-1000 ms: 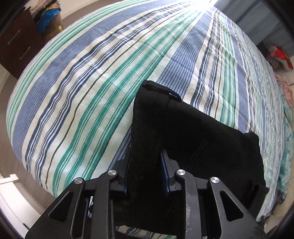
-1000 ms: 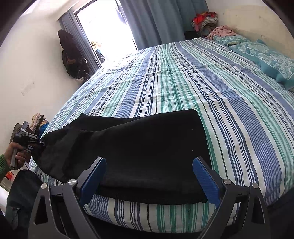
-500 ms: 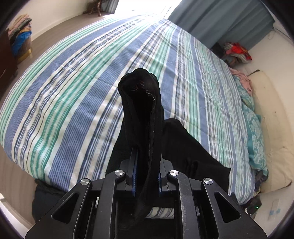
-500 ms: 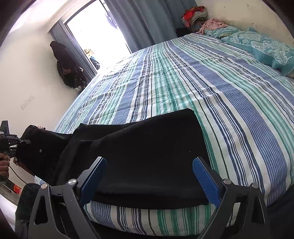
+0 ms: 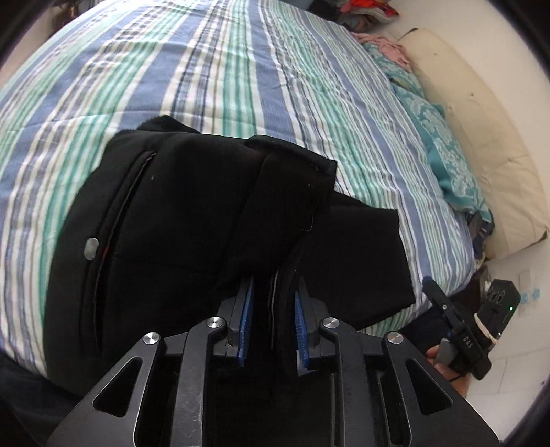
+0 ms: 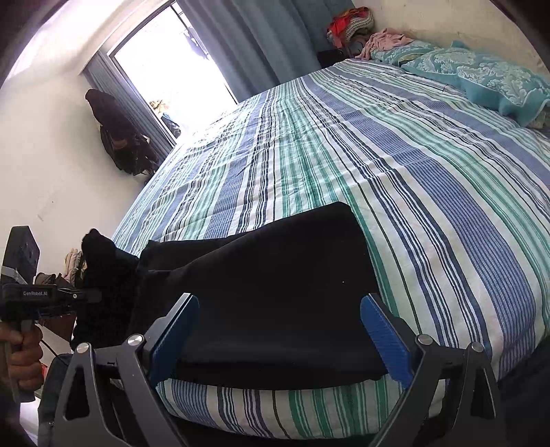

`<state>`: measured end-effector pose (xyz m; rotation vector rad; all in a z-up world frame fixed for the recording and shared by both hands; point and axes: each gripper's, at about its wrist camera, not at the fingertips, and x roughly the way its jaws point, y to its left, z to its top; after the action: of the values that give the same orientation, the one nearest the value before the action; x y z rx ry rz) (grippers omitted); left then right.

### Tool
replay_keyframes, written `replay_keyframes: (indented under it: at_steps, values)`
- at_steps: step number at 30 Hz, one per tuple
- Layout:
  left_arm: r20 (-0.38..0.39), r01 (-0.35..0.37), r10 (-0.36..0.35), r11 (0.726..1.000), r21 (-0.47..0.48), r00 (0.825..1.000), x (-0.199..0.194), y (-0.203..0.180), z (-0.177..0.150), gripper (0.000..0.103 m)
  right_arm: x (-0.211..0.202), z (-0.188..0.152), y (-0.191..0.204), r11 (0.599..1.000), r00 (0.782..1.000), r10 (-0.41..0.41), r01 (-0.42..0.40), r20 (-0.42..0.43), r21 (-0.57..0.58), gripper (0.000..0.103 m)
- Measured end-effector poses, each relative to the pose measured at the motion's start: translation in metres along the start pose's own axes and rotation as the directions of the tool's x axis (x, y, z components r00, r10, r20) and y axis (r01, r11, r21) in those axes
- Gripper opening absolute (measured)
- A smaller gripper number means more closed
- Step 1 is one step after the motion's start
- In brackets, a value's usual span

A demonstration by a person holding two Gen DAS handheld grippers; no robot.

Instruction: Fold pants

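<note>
A hem end of the black pants (image 5: 192, 220) is gripped between the blue pads of the left claw (image 5: 271, 319), whose jaws have just been opening slightly. The fabric is draped forward over the folded pants lying lengthwise along the near edge of the striped bed (image 5: 213, 68). The right claw (image 6: 280, 335) is spread wide above them, angled downward, empty.

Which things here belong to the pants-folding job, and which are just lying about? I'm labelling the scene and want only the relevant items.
Part of the job:
- black pants
- left gripper, fabric between its pads, jaws just opening
- right gripper, open above the pants
- striped bedspread, the work surface

Just lying about:
- teal pillows
- clothes pile
- blue curtain
- dark garment on the wall
</note>
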<state>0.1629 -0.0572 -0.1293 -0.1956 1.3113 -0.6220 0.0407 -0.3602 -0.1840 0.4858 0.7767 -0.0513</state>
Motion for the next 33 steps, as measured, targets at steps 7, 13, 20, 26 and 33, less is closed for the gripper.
replay_keyframes:
  at_steps: [7,13,20,26,33]
  values:
    - [0.0,0.269,-0.269,0.962,0.055,0.963,-0.017,-0.032,-0.009,0.072,-0.007,0.002,-0.011,0.999,1.0,-0.015,0.014,0.022,0.048,0.095]
    - [0.287,0.065,-0.049,0.997,-0.047,0.957,-0.085,0.014,-0.008,0.082,-0.005,0.002,-0.014,0.997,1.0,0.022,-0.024,0.017,0.078,0.095]
    - [0.43,-0.259,0.429,0.88,-0.399,0.794,-0.11,0.104,-0.048,0.082,0.005,-0.022,0.059,0.903,0.887,0.427,-0.429,-0.173,0.028,0.095]
    - [0.405,-0.268,0.48,0.837,-0.477,0.778,-0.105,0.137,-0.064,0.082,0.025,-0.055,0.149,0.764,0.737,0.554,-0.635,-0.387,-0.115,0.095]
    - [0.418,-0.275,0.477,0.846,-0.457,0.773,-0.104,0.135,-0.061,0.082,0.072,-0.063,0.177,0.795,0.738,0.474,-0.593,-0.481,-0.127,0.093]
